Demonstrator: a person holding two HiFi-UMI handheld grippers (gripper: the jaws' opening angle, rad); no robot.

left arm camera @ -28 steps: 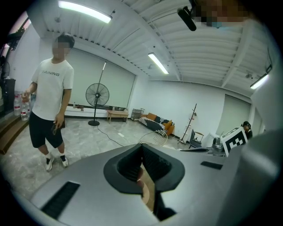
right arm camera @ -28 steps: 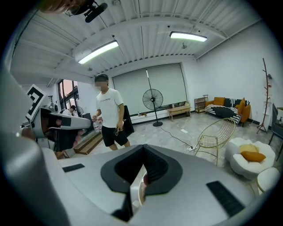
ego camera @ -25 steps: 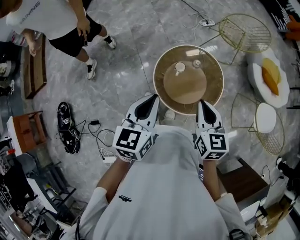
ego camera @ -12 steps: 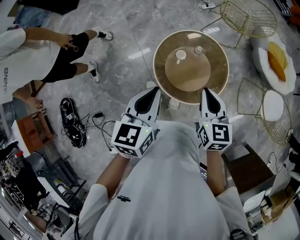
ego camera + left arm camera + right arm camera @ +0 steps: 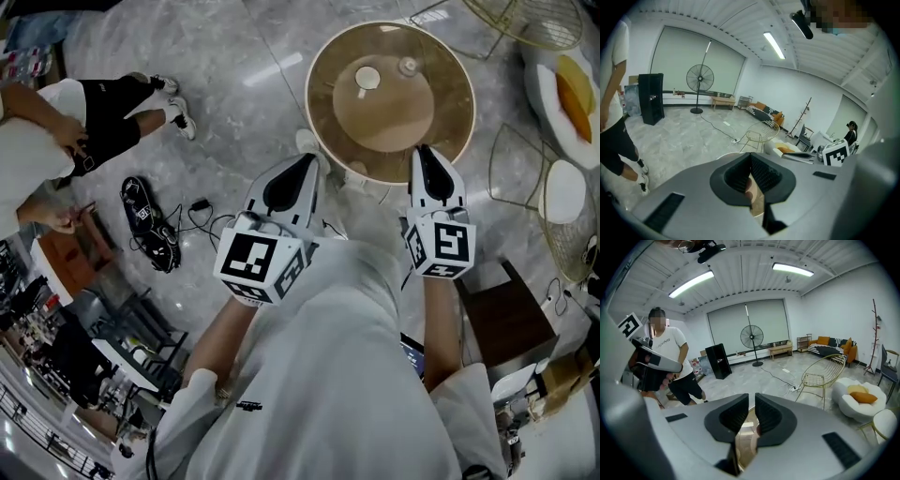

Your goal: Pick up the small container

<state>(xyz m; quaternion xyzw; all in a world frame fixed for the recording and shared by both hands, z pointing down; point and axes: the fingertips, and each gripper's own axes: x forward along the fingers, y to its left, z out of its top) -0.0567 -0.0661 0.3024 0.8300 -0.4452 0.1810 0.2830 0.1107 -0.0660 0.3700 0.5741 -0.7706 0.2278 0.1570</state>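
A round brown table [image 5: 459, 112] with a glass rim stands ahead of me in the head view. On its top sit a small white round container [image 5: 367, 78] and, to its right, a smaller clear one [image 5: 408, 66]. My left gripper [image 5: 305, 161] hangs just short of the table's near left edge, its jaws shut with nothing between them [image 5: 751, 161]. My right gripper [image 5: 424, 150] reaches over the near right rim. Its jaws are opening, with a narrow slit between the pads and nothing in it [image 5: 751, 401]. Both containers lie well beyond the two grippers.
A person in black shorts [image 5: 103, 112] stands at the left, near shoes and cables [image 5: 145, 225] on the marble floor. Gold wire chairs [image 5: 525, 14], a white seat with an orange cushion [image 5: 572, 84] and a dark wooden box [image 5: 502, 319] ring the table's right side.
I have moved closer to the table, so both grippers now reach its near edge. The bystander has drifted to the left of the view.
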